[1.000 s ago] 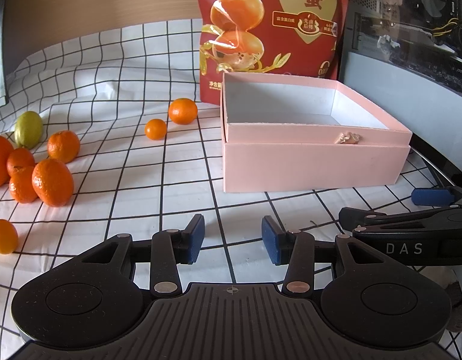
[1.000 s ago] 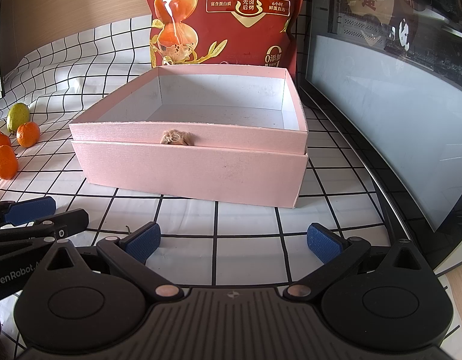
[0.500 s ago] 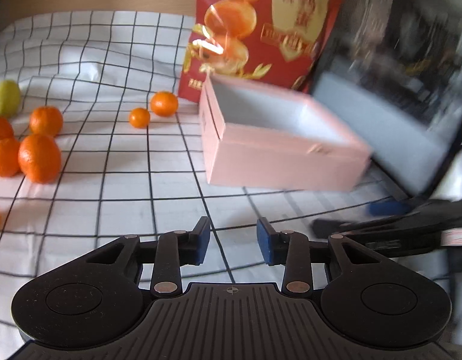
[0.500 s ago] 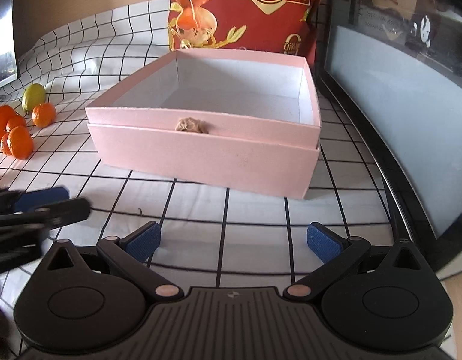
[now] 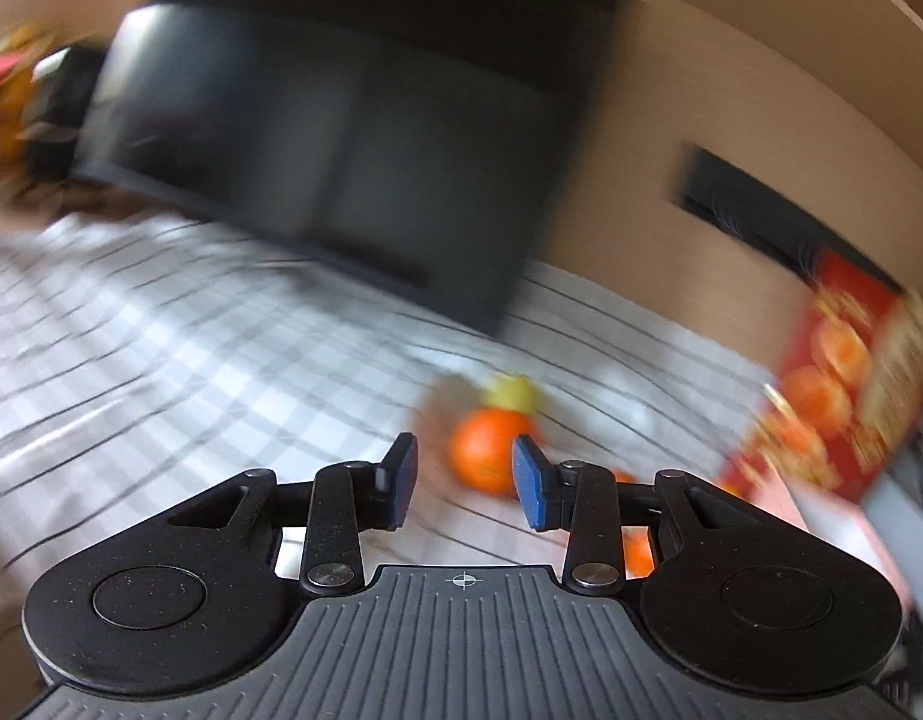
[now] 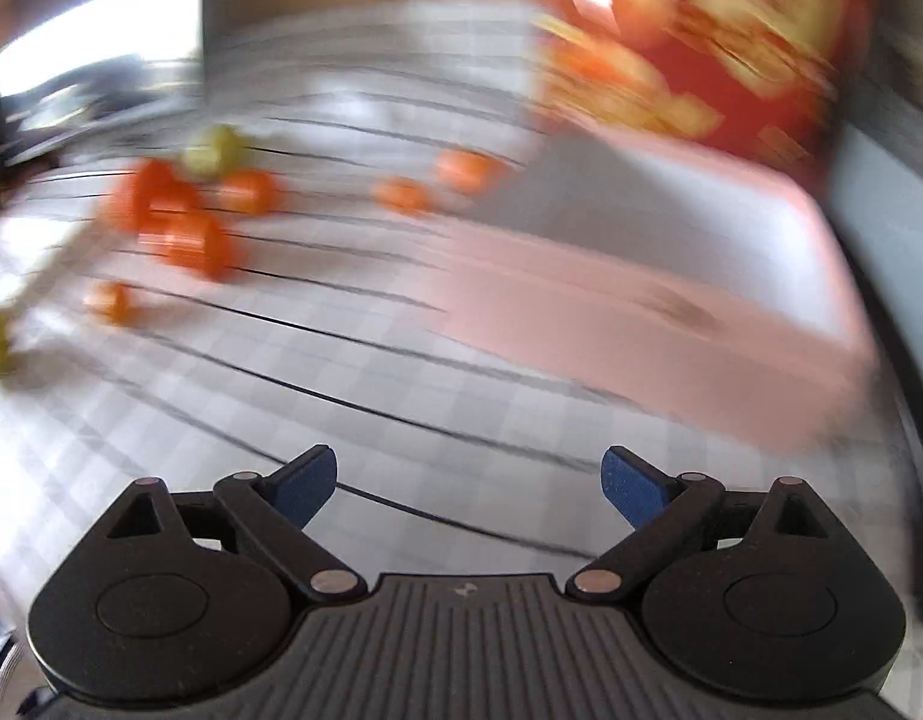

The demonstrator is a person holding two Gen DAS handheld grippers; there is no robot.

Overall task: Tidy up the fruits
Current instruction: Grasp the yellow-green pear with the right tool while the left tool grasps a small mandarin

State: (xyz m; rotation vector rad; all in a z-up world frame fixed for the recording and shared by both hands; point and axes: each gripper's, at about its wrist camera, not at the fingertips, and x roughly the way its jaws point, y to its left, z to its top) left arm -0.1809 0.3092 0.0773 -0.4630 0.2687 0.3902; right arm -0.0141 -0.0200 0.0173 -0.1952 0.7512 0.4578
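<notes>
Fruits lie loose on the checked cloth (image 6: 401, 396); both views are smeared by motion blur. Left wrist view: the left gripper (image 5: 464, 483) fills the near field, its blue pads (image 5: 401, 474) narrowly parted with nothing between them; the jaws have just been closing, though the last readings are level. Just past the pads, at about 12 o'clock, sits an orange (image 5: 488, 447), with a yellow-green fruit (image 5: 512, 393) touching or just behind it. Further small oranges (image 5: 635, 552) show partly behind the right-hand finger linkage. At 2 o'clock stands a red snack bag (image 5: 845, 396); at 11 o'clock, far, a dark screen (image 5: 317, 144). Right wrist view: the right gripper (image 6: 470, 483) is released, pads set wide over bare cloth, having just begun to close. At 1 o'clock lies the open pink box (image 6: 671, 324), its inside not clearly legible in the blur. At 10 o'clock a cluster of oranges (image 6: 179, 222) rests well apart from the box, two more (image 6: 437, 180) at 12 o'clock.
</notes>
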